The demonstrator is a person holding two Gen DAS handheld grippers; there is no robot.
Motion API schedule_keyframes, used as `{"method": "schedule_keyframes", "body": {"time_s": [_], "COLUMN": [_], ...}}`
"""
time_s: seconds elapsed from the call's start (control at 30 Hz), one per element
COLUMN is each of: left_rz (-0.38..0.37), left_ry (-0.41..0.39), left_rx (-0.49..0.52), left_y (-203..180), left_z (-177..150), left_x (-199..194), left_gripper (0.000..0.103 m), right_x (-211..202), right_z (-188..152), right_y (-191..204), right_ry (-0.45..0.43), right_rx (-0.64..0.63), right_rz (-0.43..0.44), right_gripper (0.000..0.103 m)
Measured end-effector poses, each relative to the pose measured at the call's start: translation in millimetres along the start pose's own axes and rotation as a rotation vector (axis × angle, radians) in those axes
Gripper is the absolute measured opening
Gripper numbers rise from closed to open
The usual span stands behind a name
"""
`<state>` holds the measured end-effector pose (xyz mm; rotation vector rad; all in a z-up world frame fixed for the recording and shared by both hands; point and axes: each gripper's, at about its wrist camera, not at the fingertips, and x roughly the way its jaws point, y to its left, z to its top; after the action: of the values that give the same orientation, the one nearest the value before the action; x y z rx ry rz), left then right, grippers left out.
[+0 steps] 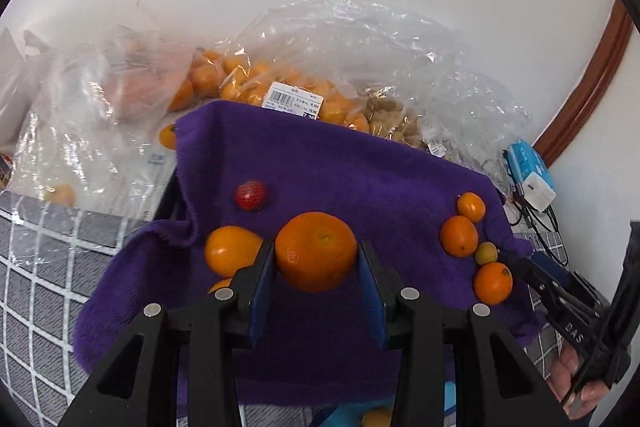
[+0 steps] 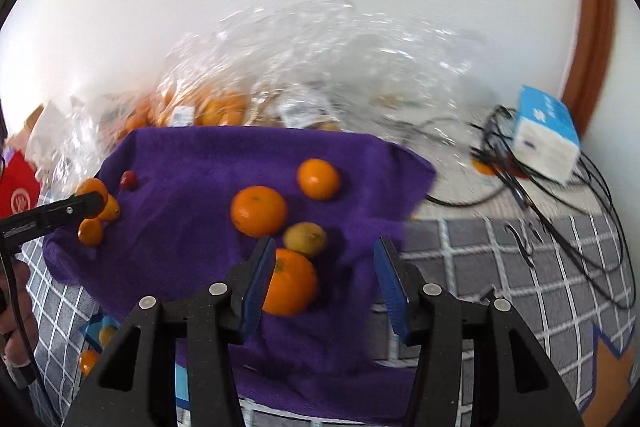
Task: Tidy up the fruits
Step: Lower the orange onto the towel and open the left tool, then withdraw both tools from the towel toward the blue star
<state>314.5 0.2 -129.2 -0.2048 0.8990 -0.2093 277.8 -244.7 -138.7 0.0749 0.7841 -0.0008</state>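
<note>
A purple towel lies over a raised base with loose fruit on it. In the left wrist view my left gripper is shut on a large orange mandarin. Another mandarin sits just left of it, and a red strawberry lies behind. Several small oranges and a yellow-green fruit lie at the towel's right side. In the right wrist view my right gripper is open above the towel, with an orange by its left finger and a yellow-green fruit beyond.
Clear plastic bags of oranges are heaped behind the towel against the white wall. A blue and white box with black cables sits at the right. A grey checked cloth covers the table.
</note>
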Motion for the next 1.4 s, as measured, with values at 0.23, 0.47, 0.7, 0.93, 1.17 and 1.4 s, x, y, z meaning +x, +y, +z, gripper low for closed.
{"method": "schedule_keyframes", "body": {"time_s": [0.23, 0.47, 0.7, 0.93, 1.17, 1.4], "left_rz": [0.064, 0.089, 0.125, 0.123, 0.076, 0.028], "left_ry": [0.049, 0.062, 0.054, -0.054, -0.114, -0.09], "left_rx": [0.017, 0.056, 0.09, 0.072, 0.045, 0.024], "left_y": [-8.0, -16.2, -20.3, -8.1, 13.1, 33.3], "left_z": [10.8, 8.2, 1.0, -7.0, -38.3, -78.2], "left_x": [27.1, 36.0, 28.2, -26.9, -78.8, -101.1], "left_gripper": [0.038, 0.038, 0.048, 0.061, 0.06, 0.058], "right_x": [-3.6, -6.2, -13.7, -37.8, -73.2, -90.2], "right_z": [-4.3, -6.0, -6.5, -8.7, -24.2, -55.1], "right_y": [-22.1, -12.1, 4.5, 18.7, 32.8, 64.6], "right_ry": [-0.039, -0.058, -0.082, -0.097, -0.078, -0.031], "right_rx": [0.086, 0.053, -0.023, -0.06, -0.027, -0.054], "right_rz": [0.013, -0.008, -0.056, -0.122, -0.081, -0.008], "right_gripper": [0.049, 0.049, 0.049, 0.049, 0.049, 0.048]}}
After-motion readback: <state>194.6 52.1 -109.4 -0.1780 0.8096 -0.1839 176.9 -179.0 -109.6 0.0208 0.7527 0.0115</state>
